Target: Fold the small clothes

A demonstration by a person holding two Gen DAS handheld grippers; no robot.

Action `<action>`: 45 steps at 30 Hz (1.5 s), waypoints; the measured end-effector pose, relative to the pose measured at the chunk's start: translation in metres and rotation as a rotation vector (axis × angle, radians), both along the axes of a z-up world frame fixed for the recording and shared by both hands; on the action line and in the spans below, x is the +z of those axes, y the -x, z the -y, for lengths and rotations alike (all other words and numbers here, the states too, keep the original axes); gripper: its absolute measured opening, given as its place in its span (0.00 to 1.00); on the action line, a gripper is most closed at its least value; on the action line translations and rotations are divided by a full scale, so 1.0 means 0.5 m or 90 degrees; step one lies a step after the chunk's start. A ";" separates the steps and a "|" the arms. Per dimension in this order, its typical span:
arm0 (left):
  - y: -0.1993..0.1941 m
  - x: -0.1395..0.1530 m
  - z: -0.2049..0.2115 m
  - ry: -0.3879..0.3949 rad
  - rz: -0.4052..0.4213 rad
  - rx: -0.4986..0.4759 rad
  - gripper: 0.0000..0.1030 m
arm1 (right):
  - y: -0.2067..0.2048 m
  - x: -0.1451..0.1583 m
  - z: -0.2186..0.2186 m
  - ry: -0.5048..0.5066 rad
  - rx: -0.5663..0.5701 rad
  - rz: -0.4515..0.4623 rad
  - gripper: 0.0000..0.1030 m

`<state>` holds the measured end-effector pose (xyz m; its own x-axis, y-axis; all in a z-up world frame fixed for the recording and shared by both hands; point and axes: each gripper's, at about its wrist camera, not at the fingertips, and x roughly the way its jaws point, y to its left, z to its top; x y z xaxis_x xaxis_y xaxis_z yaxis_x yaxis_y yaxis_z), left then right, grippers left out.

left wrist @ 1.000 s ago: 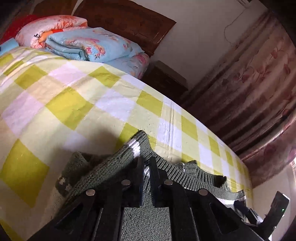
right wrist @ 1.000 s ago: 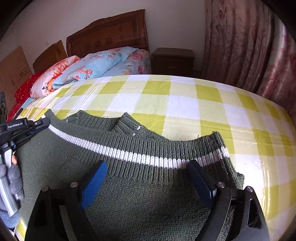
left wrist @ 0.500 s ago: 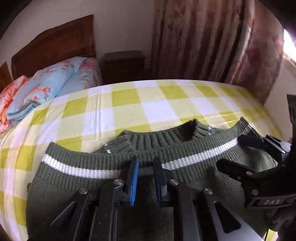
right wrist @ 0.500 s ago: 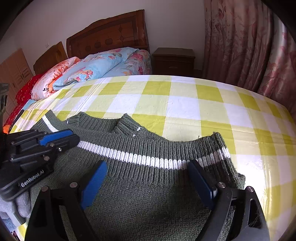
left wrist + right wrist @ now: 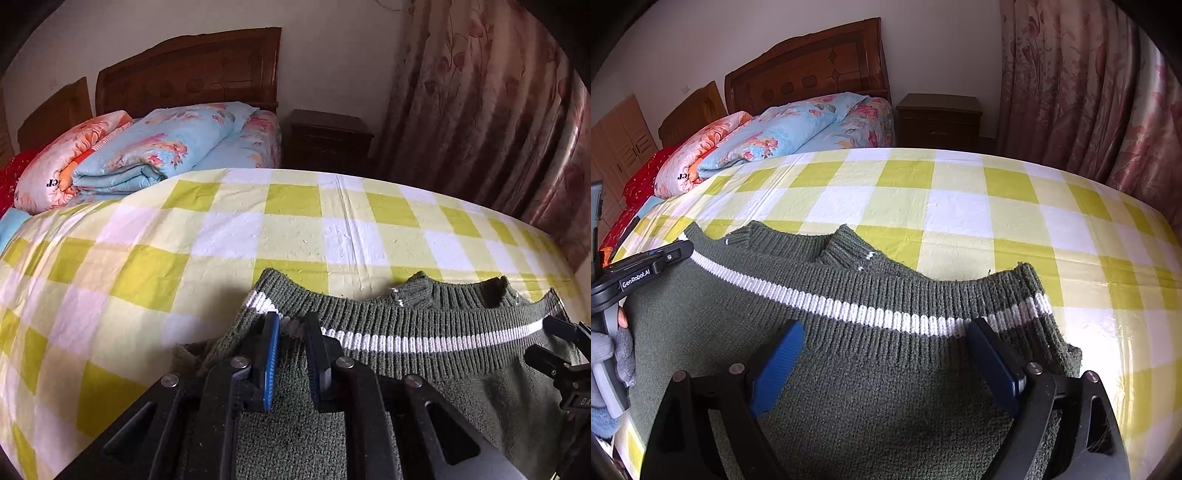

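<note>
A: Left wrist view first. Where is the green sweater [image 5: 424,354]?

B: It lies flat on the yellow checked cloth [image 5: 295,229] that covers the tabletop, its white-striped ribbed hem turned toward the far side. The left hand-held gripper [image 5: 291,328] sits over the hem's left corner with a narrow gap between its blue pads; the stripe runs through that gap, but the pads don't press on the knit, so it is released. At the right edge, the tip of the right hand-held gripper [image 5: 554,345] pokes in by the hem's other end.

A: And the right wrist view?

B: The right one is spread wide, unclenched, above the sweater body, just short of the stripe. The left one reaches the hem corner at the far left, carried by a gloved hand [image 5: 613,354]. Folded floral quilts [image 5: 768,140] lie on a bed behind, with a nightstand [image 5: 940,120] beside a curtain [image 5: 1082,81]
</note>
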<state>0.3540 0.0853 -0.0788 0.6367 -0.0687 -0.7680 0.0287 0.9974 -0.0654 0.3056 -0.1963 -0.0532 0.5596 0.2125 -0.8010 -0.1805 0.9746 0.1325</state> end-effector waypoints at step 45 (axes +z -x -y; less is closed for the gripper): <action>0.002 0.001 0.006 -0.034 0.010 0.006 0.15 | 0.008 0.042 -0.058 0.028 -0.032 0.017 1.00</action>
